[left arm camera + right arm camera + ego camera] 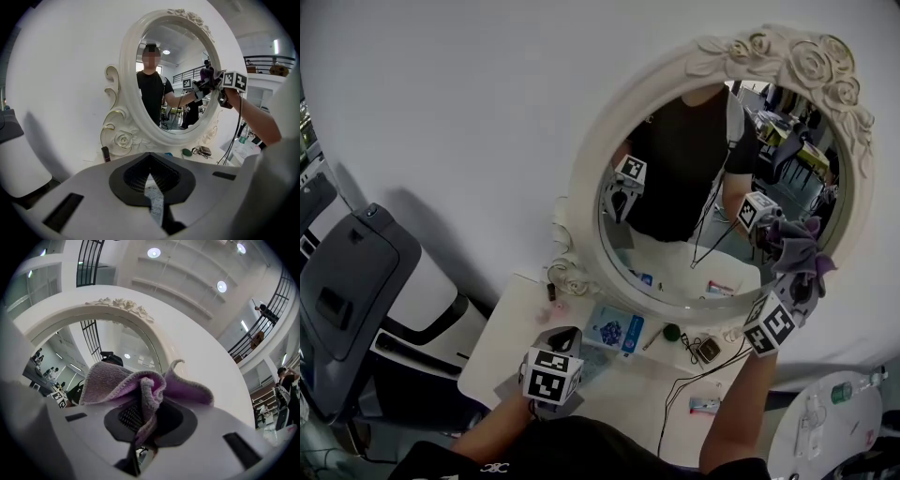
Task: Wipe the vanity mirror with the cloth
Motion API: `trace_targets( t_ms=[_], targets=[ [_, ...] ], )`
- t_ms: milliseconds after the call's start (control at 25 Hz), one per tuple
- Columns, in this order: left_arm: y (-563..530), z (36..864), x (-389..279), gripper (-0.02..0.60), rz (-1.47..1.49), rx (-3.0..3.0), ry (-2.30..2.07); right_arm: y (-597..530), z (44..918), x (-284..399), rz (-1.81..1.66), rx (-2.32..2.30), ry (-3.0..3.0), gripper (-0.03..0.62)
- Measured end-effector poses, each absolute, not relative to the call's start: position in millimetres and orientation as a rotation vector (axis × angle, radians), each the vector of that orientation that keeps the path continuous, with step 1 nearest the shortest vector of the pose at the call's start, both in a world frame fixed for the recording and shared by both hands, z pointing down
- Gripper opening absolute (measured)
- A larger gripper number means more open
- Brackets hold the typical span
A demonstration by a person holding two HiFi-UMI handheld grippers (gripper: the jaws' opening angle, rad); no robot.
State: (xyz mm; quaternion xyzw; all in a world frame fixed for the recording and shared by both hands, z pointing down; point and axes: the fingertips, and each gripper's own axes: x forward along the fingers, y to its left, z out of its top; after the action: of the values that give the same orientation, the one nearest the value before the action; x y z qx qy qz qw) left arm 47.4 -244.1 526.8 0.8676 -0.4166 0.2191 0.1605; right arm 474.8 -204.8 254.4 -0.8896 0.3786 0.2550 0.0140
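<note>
One soft, light, floppy cloth (140, 387), pinched mid-fold in right gripper (140, 423) jaws, by breakable mirror (703, 187). Left gripper (150, 182) jaws together, empty.

Bright, even indoor light. Round ceiling lamps (153, 252) glare in the right gripper view. A soft shadow falls on the white wall (441, 112) left of the vanity mirror (703, 187). Both gripper views bow strongly, with black corners.
</note>
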Motion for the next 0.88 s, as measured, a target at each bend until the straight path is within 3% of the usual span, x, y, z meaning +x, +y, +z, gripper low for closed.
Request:
trace_targets(
  t_ms=[640, 880],
  targets=[
    [-236.5, 525.5, 52.2, -0.002, 0.671, 2.519, -1.169, -210.6, 313.6, 477.0, 0.477, -2.758, 1.402, 0.055],
    [-233.6, 526.5, 58.4, -0.002, 0.67, 2.541, -1.146, -217.3, 281.5, 458.7, 0.619, -2.782, 1.428, 0.055]
  ],
)
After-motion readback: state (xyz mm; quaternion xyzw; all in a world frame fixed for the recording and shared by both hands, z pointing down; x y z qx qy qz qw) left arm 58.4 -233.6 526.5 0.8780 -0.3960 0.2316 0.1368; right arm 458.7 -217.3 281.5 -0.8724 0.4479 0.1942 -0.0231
